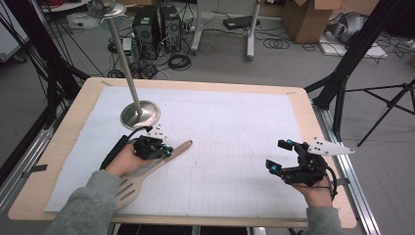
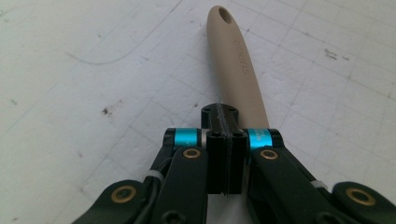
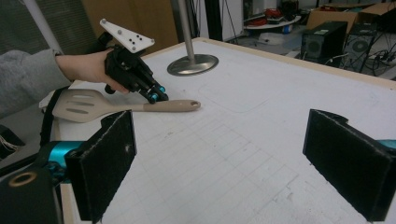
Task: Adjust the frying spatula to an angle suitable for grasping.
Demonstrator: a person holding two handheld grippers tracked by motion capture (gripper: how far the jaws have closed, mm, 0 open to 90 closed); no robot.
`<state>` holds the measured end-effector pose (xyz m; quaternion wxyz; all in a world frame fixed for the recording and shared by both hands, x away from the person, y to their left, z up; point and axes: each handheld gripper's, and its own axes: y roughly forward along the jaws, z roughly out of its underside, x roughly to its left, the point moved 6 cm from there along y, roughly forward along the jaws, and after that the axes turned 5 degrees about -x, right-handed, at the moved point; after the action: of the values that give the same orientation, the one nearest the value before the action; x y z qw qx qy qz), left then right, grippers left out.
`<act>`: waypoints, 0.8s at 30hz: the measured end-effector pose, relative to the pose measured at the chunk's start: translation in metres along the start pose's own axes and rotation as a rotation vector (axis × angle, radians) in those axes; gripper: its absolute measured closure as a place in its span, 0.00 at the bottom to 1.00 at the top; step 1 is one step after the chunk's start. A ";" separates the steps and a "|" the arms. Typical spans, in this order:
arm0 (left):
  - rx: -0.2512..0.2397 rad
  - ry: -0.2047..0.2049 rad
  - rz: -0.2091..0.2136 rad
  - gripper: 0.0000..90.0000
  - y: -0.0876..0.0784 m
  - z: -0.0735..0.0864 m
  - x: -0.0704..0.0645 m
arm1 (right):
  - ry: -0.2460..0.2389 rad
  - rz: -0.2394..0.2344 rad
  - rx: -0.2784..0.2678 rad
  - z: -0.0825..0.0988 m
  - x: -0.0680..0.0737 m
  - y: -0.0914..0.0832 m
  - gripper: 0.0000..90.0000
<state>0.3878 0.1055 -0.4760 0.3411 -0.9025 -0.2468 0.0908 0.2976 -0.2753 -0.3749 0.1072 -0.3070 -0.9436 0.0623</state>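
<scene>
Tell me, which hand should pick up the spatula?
Probably the left. The left gripper sits shut right at the spatula handle, while the right gripper waits open, far across the table.

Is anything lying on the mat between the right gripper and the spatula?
Nothing visible. The white mat is bare from the open right gripper to the spatula, where the left gripper sits shut at its handle. The metal stand is off beyond.
</scene>
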 end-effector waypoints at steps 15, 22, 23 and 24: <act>-0.016 0.042 0.040 1.00 0.008 -0.006 -0.013 | 0.004 0.000 0.005 0.001 0.000 0.000 0.10; -0.022 0.052 0.052 1.00 0.009 -0.007 -0.018 | 0.004 -0.002 0.008 0.001 0.001 0.001 0.10; -0.023 0.059 0.056 1.00 0.009 -0.008 -0.019 | 0.005 -0.002 0.008 0.001 0.001 0.001 0.10; -0.023 0.064 0.059 1.00 0.009 -0.008 -0.019 | 0.002 -0.002 0.009 0.002 0.000 0.002 0.10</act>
<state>0.3775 0.0853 -0.4765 0.3357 -0.9157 -0.2100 0.0692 0.2978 -0.2737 -0.3766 0.1095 -0.3058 -0.9435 0.0662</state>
